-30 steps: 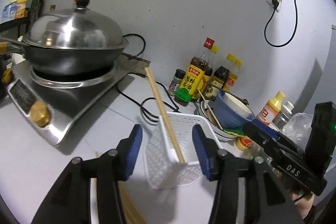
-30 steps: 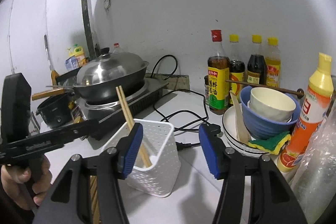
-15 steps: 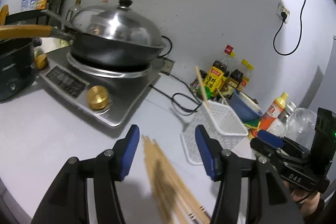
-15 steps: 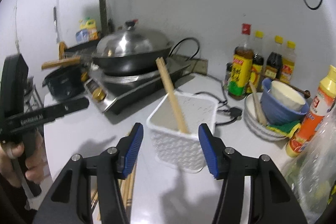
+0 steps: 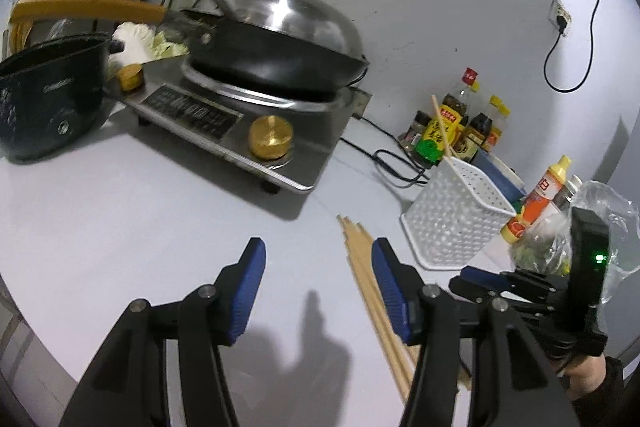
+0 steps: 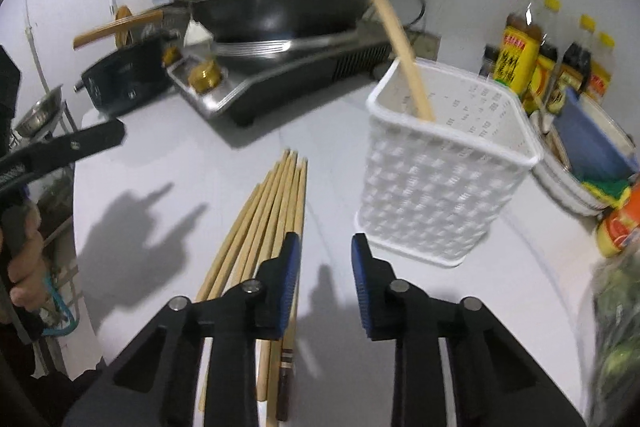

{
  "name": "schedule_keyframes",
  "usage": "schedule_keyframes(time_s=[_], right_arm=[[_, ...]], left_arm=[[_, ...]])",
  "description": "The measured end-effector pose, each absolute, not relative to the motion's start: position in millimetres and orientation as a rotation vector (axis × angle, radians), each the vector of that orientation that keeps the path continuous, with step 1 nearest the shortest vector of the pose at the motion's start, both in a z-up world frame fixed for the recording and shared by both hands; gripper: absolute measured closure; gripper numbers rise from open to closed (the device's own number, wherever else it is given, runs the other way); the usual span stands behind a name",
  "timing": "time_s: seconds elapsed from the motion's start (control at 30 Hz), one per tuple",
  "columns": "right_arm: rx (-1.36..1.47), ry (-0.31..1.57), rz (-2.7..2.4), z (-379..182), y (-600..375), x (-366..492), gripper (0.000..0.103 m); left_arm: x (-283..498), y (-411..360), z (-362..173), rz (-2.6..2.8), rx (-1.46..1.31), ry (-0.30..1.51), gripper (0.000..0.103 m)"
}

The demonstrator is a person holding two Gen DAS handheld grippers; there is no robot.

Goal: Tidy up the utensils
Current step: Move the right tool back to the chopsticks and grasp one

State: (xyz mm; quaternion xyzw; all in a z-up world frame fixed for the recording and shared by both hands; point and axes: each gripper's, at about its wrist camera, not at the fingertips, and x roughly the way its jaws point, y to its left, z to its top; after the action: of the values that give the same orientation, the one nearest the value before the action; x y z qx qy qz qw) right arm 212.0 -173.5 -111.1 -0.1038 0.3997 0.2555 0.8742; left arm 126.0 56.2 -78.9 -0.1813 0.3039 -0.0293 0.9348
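Several wooden chopsticks (image 6: 264, 211) lie bundled on the white counter, also seen in the left wrist view (image 5: 362, 267). To their right a white perforated basket (image 6: 444, 179) (image 5: 456, 215) stands upright, with a chopstick pair (image 6: 400, 55) leaning inside it. My right gripper (image 6: 325, 267) hovers low just right of the bundle. Its jaws are closing with nothing between them, and its left finger overlaps the rightmost sticks. My left gripper (image 5: 320, 287) is open over bare counter, its right finger above the bundle. The right gripper (image 5: 492, 279) shows beside the basket.
A steel cooker (image 5: 240, 123) with a lidded wok (image 5: 280, 39) stands behind, a black pot (image 5: 44, 99) to its left. Sauce bottles (image 6: 520, 59), stacked bowls (image 6: 592, 155), a cable (image 5: 396, 167) and a plastic bag (image 5: 600, 219) crowd the right.
Both grippers swung away from the basket and sank toward the chopsticks lying on the counter. The right gripper's jaws narrowed markedly; the left's stayed about as wide.
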Motion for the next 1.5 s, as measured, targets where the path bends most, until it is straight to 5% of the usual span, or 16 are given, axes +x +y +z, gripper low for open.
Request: schedule_keyframes(time_s=[0.57, 0.9, 1.5], right_arm=[[-0.259, 0.925, 0.52, -147, -148, 232, 0.084], [-0.272, 0.929, 0.549, -153, -147, 234, 0.097], [-0.173, 0.765, 0.639, -98, -195, 188, 0.097]], left_arm=[[120, 72, -91, -0.051, -0.388, 0.642, 0.048], [123, 56, -95, -0.068, -0.363, 0.674, 0.048], [140, -33, -131, -0.137, -0.112, 0.874, 0.048]])
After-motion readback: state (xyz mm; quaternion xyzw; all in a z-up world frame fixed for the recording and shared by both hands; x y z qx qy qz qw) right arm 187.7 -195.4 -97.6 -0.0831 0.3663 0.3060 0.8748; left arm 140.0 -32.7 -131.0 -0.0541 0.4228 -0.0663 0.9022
